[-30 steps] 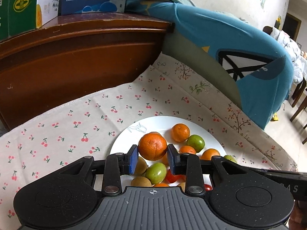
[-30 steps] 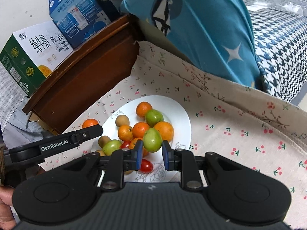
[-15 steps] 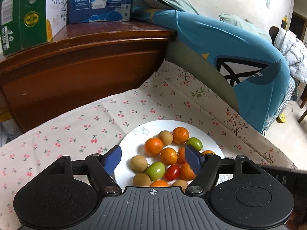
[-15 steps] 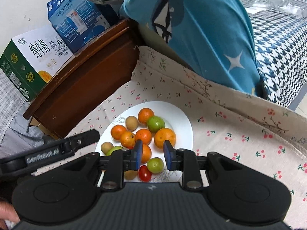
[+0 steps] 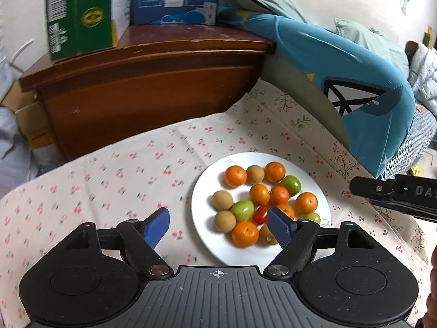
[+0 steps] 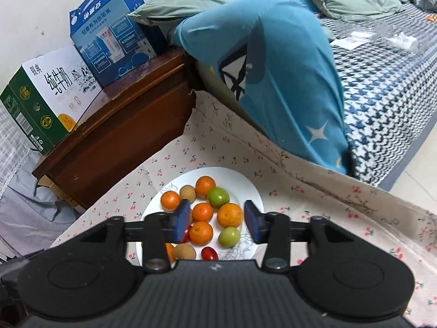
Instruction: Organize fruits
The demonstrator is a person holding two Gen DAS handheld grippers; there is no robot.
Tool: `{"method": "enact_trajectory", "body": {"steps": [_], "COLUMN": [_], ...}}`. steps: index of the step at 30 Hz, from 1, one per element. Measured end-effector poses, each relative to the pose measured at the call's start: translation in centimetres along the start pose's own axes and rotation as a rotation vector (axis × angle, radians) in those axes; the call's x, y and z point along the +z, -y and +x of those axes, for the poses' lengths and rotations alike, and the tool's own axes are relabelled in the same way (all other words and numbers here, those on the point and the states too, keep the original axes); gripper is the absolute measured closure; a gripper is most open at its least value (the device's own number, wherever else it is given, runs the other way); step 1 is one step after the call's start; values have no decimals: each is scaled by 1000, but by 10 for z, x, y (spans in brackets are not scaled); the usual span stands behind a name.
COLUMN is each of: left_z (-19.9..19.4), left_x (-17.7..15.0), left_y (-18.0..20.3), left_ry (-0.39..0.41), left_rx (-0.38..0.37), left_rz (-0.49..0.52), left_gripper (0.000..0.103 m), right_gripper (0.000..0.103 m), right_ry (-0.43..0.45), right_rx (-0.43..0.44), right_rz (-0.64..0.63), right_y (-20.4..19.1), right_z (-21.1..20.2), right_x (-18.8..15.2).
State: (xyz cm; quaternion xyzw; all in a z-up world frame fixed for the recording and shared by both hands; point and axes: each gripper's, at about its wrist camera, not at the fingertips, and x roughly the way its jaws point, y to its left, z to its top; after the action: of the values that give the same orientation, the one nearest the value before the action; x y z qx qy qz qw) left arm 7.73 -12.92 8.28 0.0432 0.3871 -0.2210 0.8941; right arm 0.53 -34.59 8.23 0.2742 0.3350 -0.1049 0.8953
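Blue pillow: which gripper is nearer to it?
Right. The right gripper hangs at the pillow-side edge of the plate, just below the blue pillow; the left gripper is over the plate's opposite side, towards the wooden cabinet.

**Bedroom corner, daylight-ish, off-white walls**

Dark wooden cabinet (image 5: 153, 82) against the off-white wall (image 6: 35, 13), top edge chipped. On it: green-and-white milk carton box (image 6: 41, 101) and blue carton box (image 6: 112, 43), flap open. Bed (image 6: 382, 87) to the right with blue-white houndstooth sheet. Teal quilt (image 6: 275, 76) with star print piled at its near end, grey-green pillow (image 6: 196, 2) behind. Cherry-print cloth (image 5: 109, 175) covers the foreground surface. Pale tiled floor (image 6: 418, 175) at far right.
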Motion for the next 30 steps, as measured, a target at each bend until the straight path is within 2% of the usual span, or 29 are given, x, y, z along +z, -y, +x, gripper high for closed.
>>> {"method": "enact_trajectory", "body": {"steps": [1,6,10,13,17,20,26,30], "left_z": [-3,-15,-22,-26,-27,-25,-19,-14], "left_x": [-2,-8,-13,-17,-23,-28,-35,-36], "left_y": [-2,-4,-3,0,2,4,3,2], "left_ry": [-4,-2,-12,-18,-31,-54,-100,-122], "left_rx": [6,17,27,40,66,94,130,156], "left_rz": [-15,-40,-52,-52,-51,-43,-56,-57], "left_gripper": [17,17,15,14,13,13,13,12], "right_gripper": [52,48,36,33,20,19,10,7], "right_ry": [-1,-8,-23,-29,-55,-72,-116,-175], "right_rx": [0,-34,-69,-79,-107,-125,-199,-231], "right_rz": [-8,-69,-110,-121,-116,-130,-187,-184], "right_y": [-1,-7,-11,-11,-9,-11,-18,-20], "right_z": [-3,-17,-25,-29,-32,-29,-15,0], "right_x": [0,-3,-9,-14,-20,-26,-35,-42]}}
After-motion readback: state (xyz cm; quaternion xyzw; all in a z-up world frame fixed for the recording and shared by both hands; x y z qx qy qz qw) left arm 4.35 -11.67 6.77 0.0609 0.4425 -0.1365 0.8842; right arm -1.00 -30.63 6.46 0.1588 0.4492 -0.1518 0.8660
